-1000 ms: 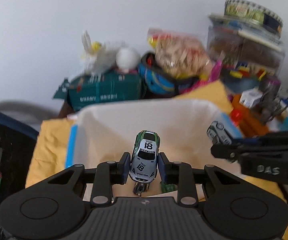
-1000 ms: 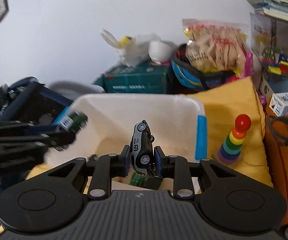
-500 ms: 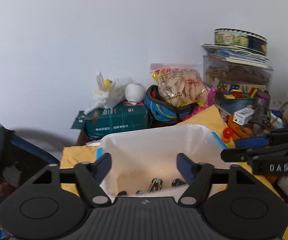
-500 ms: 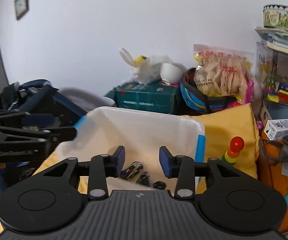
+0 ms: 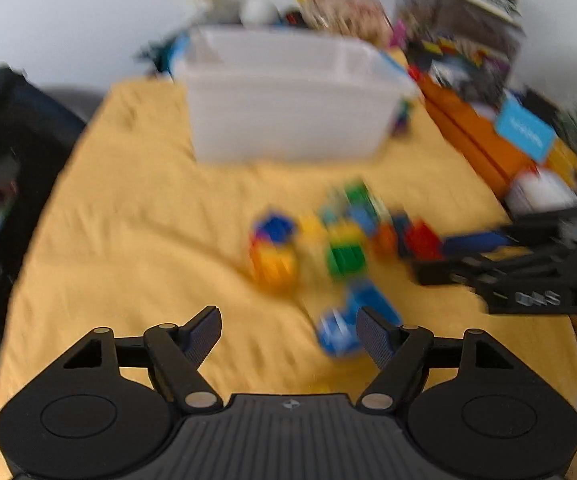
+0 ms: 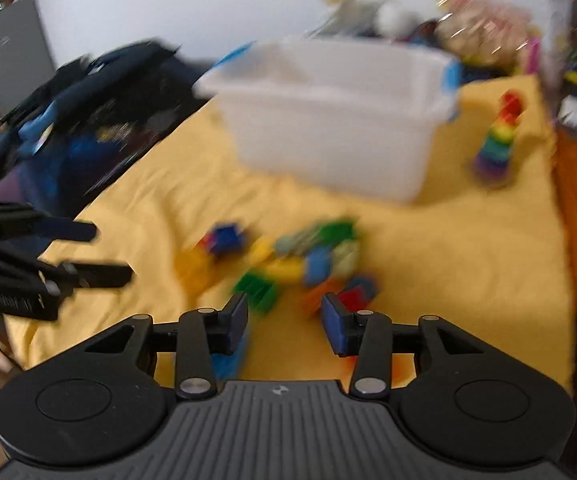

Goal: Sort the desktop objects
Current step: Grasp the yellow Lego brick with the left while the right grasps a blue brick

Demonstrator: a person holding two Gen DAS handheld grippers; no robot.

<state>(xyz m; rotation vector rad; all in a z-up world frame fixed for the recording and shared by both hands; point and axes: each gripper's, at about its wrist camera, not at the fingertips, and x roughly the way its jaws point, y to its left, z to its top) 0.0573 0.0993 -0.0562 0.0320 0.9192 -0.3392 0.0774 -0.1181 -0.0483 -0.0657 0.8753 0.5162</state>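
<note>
Blocks (image 5: 340, 240), blurred, perhaps a dozen, scattered on yellow cloth (image 5: 128, 240) before one white bin (image 5: 288, 120); rainbow stacker (image 6: 500, 140) beside it. Left gripper (image 5: 288, 330) and right gripper (image 6: 284, 322) both released, empty, above the pile, nothing blocking.

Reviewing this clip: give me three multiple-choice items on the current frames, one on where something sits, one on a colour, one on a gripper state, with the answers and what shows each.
1. Where does the rainbow stacking toy stand?
A. Inside the bin
B. On the cloth, beside the white bin
C. Between the gripper's fingers

2. What colour is the cloth under the pile of bricks?
A. Yellow
B. Grey
C. Green

3. How is the left gripper?
A. Shut on a toy car
B. Shut and empty
C. Open, holding nothing

Answers:
1 B: it stands upright on the cloth, outside the bin's wall.
2 A: yellow fabric covers the table in both views.
3 C: its fingers stand wide apart; a blue brick lies on the cloth beyond them, ungripped.
</note>
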